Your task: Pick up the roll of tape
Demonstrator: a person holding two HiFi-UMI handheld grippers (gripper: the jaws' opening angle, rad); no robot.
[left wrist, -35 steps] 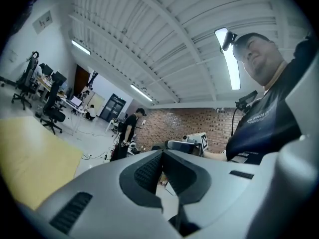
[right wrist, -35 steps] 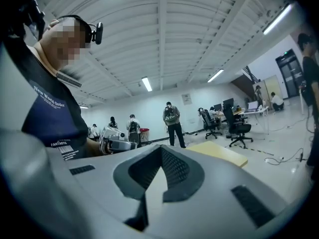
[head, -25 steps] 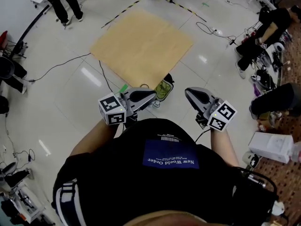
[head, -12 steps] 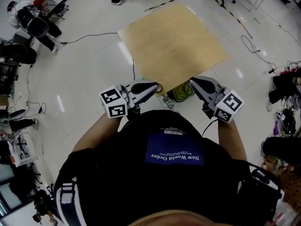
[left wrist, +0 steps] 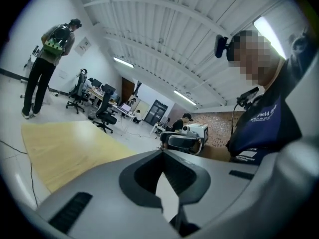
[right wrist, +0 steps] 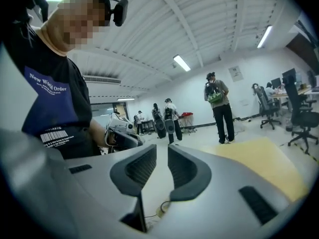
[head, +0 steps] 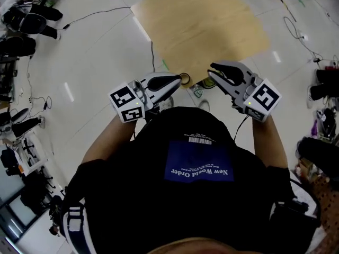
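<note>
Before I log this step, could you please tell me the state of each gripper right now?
Left gripper: closed, empty.
Right gripper: slightly open; its fingers have just been opening, nothing between them.

White tiled floor with a wooden board on it

The glossy pale floor carries a flat tan board. A thin black cable runs beside the board's left edge. Dark gear lies at the far left, well apart from the board.

Black shirt, blue patch; grey left tool, right tool.
</note>
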